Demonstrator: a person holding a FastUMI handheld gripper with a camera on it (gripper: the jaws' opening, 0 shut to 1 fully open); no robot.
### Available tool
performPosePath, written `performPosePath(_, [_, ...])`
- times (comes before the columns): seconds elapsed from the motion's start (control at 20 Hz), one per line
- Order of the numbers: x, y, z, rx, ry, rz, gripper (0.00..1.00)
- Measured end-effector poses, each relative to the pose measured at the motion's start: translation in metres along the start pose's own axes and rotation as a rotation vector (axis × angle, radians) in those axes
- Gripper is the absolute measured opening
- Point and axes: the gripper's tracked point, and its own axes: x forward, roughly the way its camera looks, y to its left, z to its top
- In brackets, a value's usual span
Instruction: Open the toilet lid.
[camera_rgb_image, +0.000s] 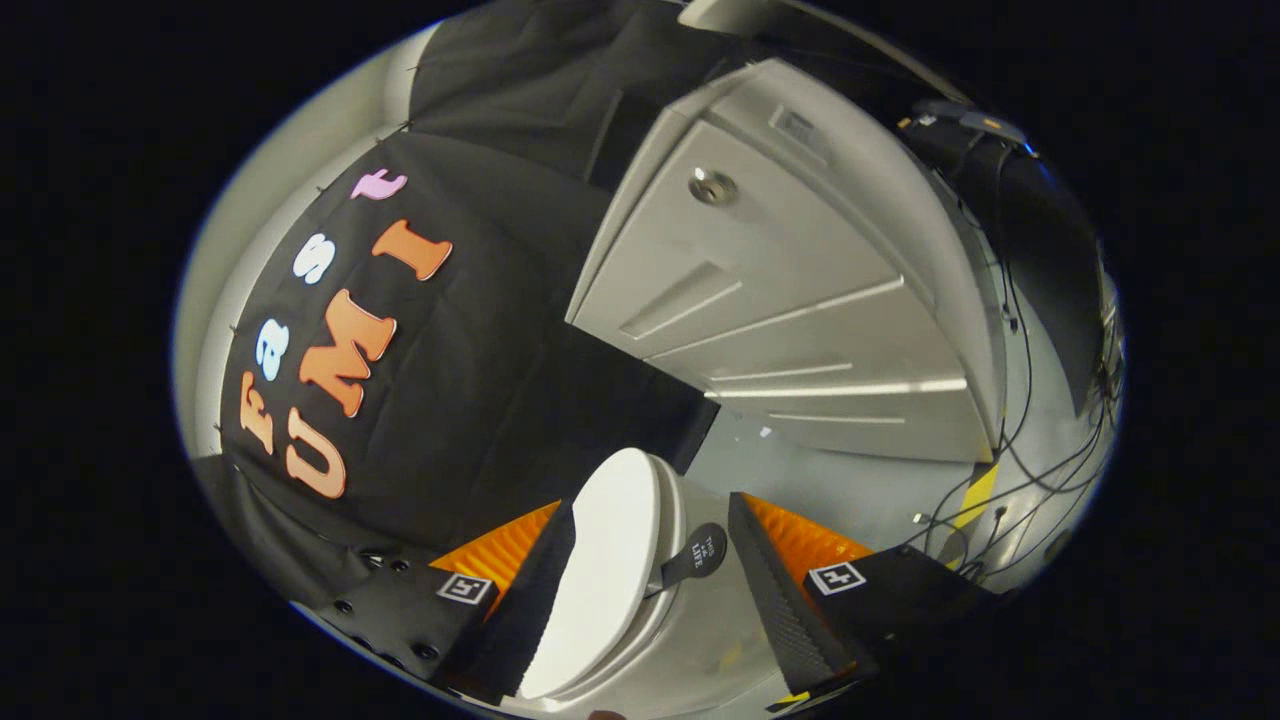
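Fingers of your gripper (650, 600) stand wide apart at the bottom of the frame, each black and ribbed with an orange back, holding nothing. Between them sits the white oval plastic toilet lid (600, 580), seen tilted, its left edge just beside the left fingertip (535, 610); contact there cannot be confirmed. The lid lies on the white toilet seat and bowl (700, 640). A small black paddle-shaped lift tab (697, 556) projects from the lid's right side, in the gap short of the right finger (785, 610). Beyond the fingers, upper right of the frame, you see a grey panelled door (780, 300) with a round metal lock. Black cables (1010, 470) trail over the grey floor (830, 480) at right.
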Motion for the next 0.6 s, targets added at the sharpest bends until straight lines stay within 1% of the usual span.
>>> performPosePath(0.25, [0.034,-0.015,-0.021,0.085,0.040,-0.012,0.99])
performPosePath(0.3, [0.039,-0.017,-0.027,0.101,0.051,-0.012,0.97])
performPosePath(0.4, [0.047,-0.025,-0.036,0.141,0.066,-0.016,0.96])
performPosePath(0.45, [0.049,-0.028,-0.040,0.160,0.071,-0.022,0.94])
performPosePath(0.6, [0.054,-0.036,-0.046,0.201,0.073,-0.021,0.79])
